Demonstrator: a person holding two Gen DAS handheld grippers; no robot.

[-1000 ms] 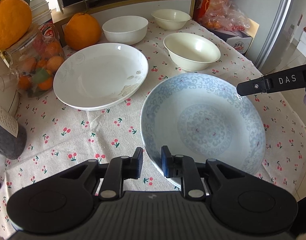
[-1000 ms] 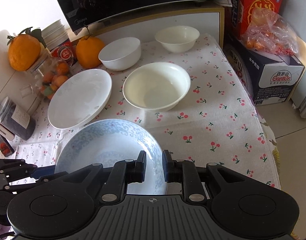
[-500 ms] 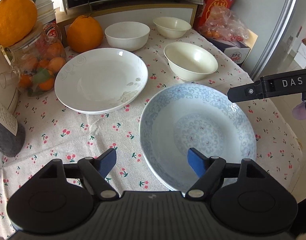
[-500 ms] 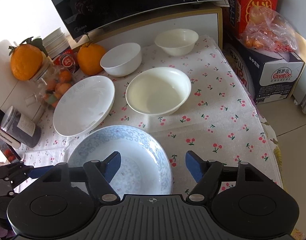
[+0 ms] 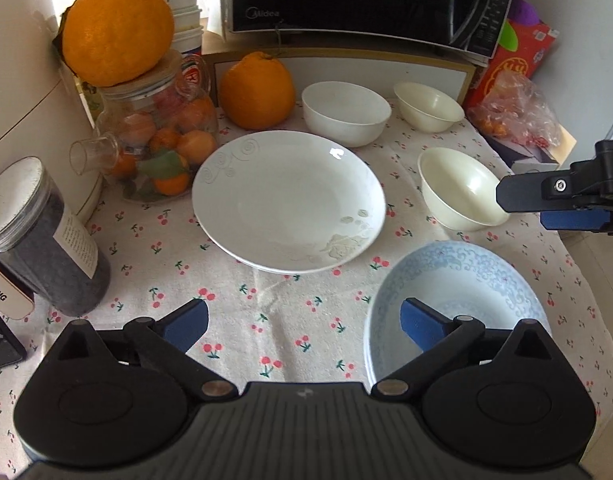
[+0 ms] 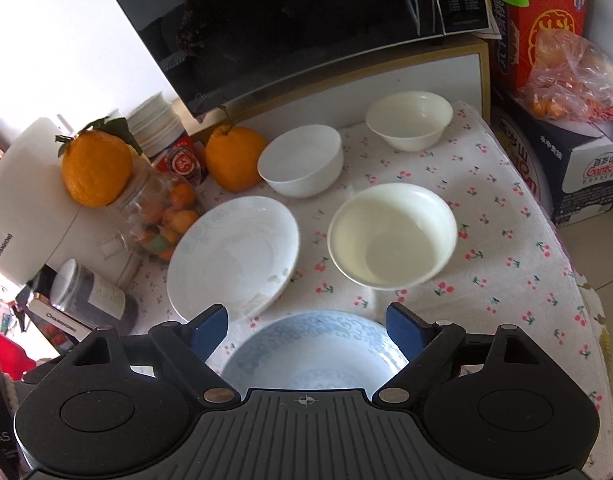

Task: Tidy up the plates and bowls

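A blue-patterned plate (image 5: 474,280) (image 6: 314,348) lies on the cherry-print cloth at the near edge. A white plate (image 5: 286,200) (image 6: 234,252) sits behind it to the left. A cream bowl (image 5: 458,188) (image 6: 392,234), a white bowl (image 5: 346,112) (image 6: 302,166) and a small cream bowl (image 5: 428,106) (image 6: 408,124) stand further back. My left gripper (image 5: 304,320) hangs over the cloth, its jaws opening, nothing between them; its right pad overlaps the blue plate's left rim. My right gripper (image 6: 306,326) is above the blue plate's near rim, jaws opening and gripping nothing. The right gripper's finger (image 5: 546,196) shows in the left wrist view.
A glass jar of small oranges (image 5: 158,148) topped by a large orange (image 5: 118,28), another large orange (image 5: 256,94), a dark jar (image 5: 46,236), a microwave (image 5: 366,0) on a shelf, and a box with bagged fruit (image 6: 574,128) ring the table. The table's right edge drops to the floor.
Both grippers went from shut on the blue plate's rims to open, and drew back and upward. The plate now rests on the cloth.
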